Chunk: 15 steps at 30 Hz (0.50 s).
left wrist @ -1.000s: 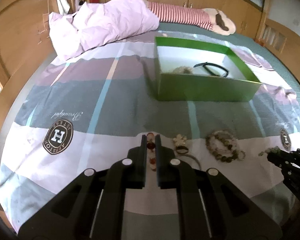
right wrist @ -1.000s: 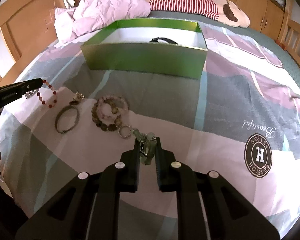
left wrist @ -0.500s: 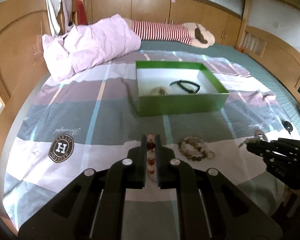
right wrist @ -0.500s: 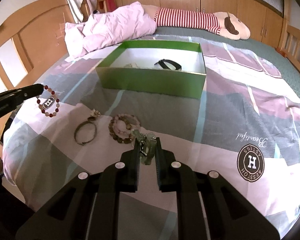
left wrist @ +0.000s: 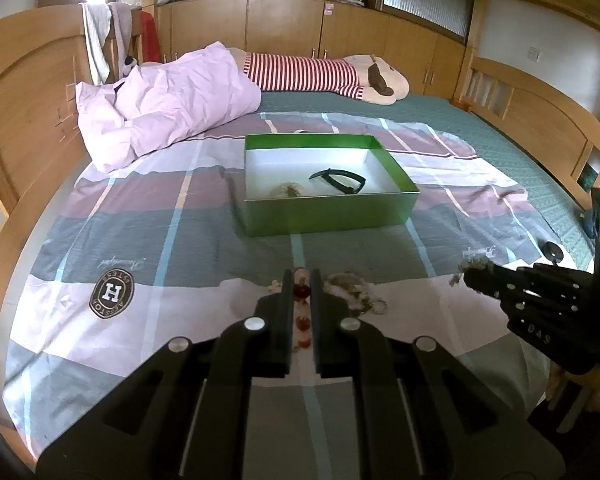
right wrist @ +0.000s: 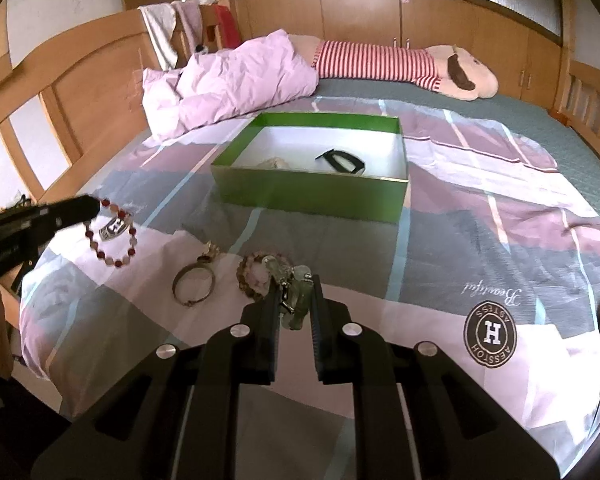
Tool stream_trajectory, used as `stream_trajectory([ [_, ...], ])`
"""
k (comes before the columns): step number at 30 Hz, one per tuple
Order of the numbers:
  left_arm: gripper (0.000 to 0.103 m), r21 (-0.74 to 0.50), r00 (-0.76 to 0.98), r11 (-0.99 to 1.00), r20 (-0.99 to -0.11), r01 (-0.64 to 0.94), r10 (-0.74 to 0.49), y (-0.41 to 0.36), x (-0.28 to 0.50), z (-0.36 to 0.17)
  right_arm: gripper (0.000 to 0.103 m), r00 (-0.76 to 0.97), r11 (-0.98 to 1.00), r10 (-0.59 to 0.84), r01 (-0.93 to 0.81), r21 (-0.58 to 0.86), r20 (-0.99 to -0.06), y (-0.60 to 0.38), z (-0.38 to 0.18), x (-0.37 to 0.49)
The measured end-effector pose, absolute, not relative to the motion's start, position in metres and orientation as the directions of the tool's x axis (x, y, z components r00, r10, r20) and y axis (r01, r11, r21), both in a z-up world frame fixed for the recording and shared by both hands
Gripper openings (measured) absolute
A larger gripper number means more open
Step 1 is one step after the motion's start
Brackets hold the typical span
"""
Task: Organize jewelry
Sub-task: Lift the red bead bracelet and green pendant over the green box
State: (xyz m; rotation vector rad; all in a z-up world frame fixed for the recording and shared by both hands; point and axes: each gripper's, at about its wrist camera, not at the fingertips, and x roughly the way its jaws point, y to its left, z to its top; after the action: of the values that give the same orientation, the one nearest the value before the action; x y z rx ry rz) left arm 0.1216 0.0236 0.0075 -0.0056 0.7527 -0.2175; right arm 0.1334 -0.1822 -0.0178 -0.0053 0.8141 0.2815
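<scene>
Left gripper [right wrist: 94, 208] clamped on red-and-pink bead bracelet [right wrist: 114, 236], loop dangling at nine o'clock above bedspread [right wrist: 480, 240]. Metal bangle [right wrist: 193, 286] and bead bracelet [right wrist: 252, 276] lie loose at centre. Right gripper [right wrist: 296, 300] pinches pale green bead bracelet [right wrist: 296, 296] — light, limp, likely slippery; best held across strand. Green box [right wrist: 312, 196] waits at twelve o'clock.

The bedsheet [right wrist: 440, 240] bears a round "H" emblem [right wrist: 489, 334] and the script word "Beautiful" [right wrist: 490, 294].
</scene>
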Motion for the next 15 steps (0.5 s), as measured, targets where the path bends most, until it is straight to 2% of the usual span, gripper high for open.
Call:
stream_trajectory([
  [15,0.008,-0.078,0.706,0.980,-0.683,0.185,-0.188,0.0211,0.1204,0.0029,0.014,0.678,0.967,0.237,-0.234,0.101,-0.695,-0.1874,-0.0085,0.1305],
])
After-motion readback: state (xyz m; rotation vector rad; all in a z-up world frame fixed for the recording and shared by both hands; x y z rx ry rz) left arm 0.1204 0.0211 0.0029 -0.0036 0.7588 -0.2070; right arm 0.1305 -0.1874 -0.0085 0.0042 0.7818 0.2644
